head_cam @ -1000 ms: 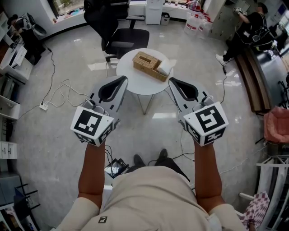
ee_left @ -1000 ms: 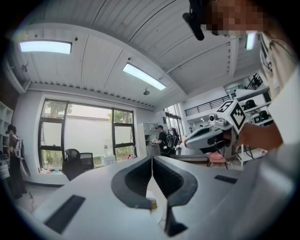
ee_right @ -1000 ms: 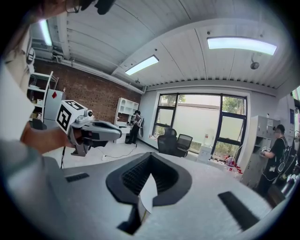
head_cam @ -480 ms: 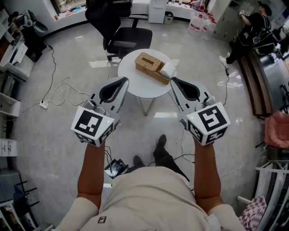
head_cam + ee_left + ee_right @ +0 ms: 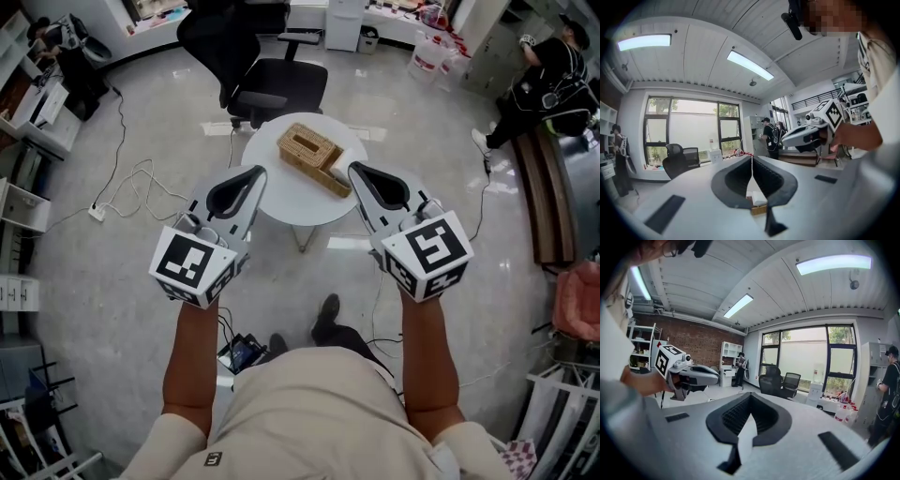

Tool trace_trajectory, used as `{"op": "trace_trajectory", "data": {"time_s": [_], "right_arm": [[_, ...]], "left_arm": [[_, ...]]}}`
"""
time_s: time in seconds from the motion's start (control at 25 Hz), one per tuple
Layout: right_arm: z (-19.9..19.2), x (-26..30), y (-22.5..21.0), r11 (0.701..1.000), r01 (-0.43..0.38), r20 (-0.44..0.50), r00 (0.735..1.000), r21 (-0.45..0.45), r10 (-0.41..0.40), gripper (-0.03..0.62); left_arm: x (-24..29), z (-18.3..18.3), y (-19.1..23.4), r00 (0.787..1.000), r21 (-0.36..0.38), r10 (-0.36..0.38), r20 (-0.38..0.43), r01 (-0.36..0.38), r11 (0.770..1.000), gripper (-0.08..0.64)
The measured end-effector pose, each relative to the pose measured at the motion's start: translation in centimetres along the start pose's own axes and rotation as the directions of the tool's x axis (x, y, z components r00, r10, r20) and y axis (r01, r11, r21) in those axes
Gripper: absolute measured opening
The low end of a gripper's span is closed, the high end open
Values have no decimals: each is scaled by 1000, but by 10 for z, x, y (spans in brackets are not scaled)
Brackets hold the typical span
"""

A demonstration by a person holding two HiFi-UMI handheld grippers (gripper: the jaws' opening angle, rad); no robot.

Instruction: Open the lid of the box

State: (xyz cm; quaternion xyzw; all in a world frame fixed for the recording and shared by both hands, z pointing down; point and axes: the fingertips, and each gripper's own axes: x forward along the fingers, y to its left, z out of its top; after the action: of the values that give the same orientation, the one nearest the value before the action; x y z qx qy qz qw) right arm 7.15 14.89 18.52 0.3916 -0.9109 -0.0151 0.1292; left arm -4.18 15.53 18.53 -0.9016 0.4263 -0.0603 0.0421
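Both closed, empty: left gripper [image 5: 260, 171], right gripper [image 5: 353, 169]; box [image 5: 309, 150] on round table [image 5: 289, 201], glossy floor [image 5: 450, 141].

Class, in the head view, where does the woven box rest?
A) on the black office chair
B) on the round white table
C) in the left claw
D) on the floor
B: the woven box sits on the top of the round white table.

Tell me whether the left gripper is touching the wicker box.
Apart. The head view shows a strip of bare white table between the tip of the shut left gripper and the wicker box.
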Motion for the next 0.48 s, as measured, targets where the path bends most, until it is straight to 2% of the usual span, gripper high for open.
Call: {"op": "trace_trajectory", "data": {"time_s": [0.12, 0.32, 0.48], "right_arm": [[-4, 10, -26, 1000, -27, 6, 1000, 3, 27, -8], [-9, 25, -60, 998, -67, 17, 998, 6, 67, -8], [-8, 32, -80, 996, -84, 28, 996, 7, 83, -8]], "left_arm": [[26, -2, 3, 1000, 5, 24, -12, -24, 1000, 12], [58, -7, 6, 996, -9, 47, -79, -48, 999, 12], [81, 2, 9, 996, 3, 73, -58, -73, 997, 12]]}}
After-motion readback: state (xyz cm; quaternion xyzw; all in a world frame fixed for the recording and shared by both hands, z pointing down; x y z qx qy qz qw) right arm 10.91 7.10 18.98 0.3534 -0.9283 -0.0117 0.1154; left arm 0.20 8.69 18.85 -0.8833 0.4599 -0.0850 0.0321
